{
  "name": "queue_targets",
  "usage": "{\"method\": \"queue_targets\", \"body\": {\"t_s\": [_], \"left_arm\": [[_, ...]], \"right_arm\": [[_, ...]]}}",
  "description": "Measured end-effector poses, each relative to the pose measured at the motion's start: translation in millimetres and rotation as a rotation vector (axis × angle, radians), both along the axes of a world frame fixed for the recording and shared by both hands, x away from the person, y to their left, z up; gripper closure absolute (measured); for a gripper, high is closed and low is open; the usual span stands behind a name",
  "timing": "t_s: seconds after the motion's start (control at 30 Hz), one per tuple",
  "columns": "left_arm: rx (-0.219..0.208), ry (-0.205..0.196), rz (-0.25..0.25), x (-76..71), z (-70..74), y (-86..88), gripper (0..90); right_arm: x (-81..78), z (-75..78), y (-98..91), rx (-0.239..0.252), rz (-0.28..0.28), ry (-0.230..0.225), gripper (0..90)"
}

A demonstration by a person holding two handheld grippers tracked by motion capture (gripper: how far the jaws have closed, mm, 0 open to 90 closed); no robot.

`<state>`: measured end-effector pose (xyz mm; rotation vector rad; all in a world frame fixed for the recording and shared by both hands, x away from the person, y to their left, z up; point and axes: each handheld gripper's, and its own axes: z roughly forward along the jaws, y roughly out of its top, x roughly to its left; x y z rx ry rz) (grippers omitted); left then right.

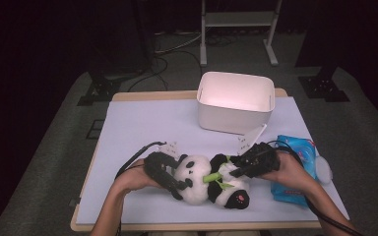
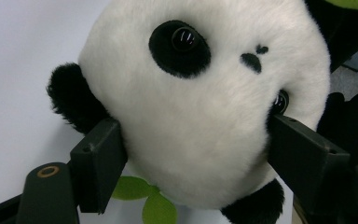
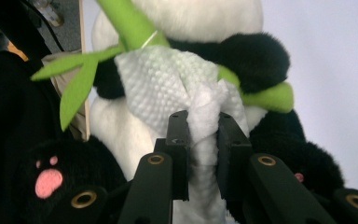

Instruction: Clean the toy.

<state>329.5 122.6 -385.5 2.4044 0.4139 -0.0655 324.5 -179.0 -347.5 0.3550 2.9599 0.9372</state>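
A black-and-white panda plush lies on its back on the pale table cover, with a green bamboo stalk across its chest. My left gripper comes in from the left. Its jaws press on both sides of the panda's head, so my left gripper is shut on it. My right gripper reaches in from the right over the body. In the right gripper view, my right gripper is shut on a crumpled white wipe that rests on the plush's belly just under the bamboo stalk.
A white open bin stands at the back middle of the table. A blue pack of wipes lies at the right, under my right forearm. The table's front edge runs close below the plush.
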Motion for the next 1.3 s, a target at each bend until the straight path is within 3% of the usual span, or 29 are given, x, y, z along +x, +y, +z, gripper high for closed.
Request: {"method": "queue_targets", "body": {"t_s": [0.2, 0.43, 0.63, 0.8, 0.97, 1.17, 1.3], "left_arm": [[0.001, -0.037, -0.02, -5.3, 7.6, -5.5, 22.9], [0.03, -0.09, -0.038, -12.4, 14.6, -12.3, 23.0], [0.021, -0.086, -0.04, -12.9, 15.0, -11.1, 23.1], [0.014, -0.074, -0.043, -12.5, 15.8, -11.6, 23.7], [0.025, -0.068, -0.042, -11.6, 14.1, -11.6, 23.7], [0.045, -0.058, -0.037, -10.7, 11.2, -12.6, 23.8], [0.023, -0.062, -0.035, -10.9, 13.1, -13.0, 23.8]], "right_arm": [[6.9, 18.4, 10.1, 0.034, 0.009, -0.029, 76.9], [8.5, 25.6, 33.3, 0.01, 0.038, -0.058, 76.8], [11.0, 26.8, 32.1, 0.012, 0.035, -0.053, 76.8], [11.5, 18.2, 2.9, 0.03, -0.015, -0.02, 76.8], [5.8, 9.8, -9.1, 0.026, -0.036, -0.01, 76.5], [4.0, 13.7, 2.5, 0.021, -0.018, -0.03, 76.4], [4.7, 21.1, 17.8, 0.022, 0.014, -0.038, 76.4]]}}
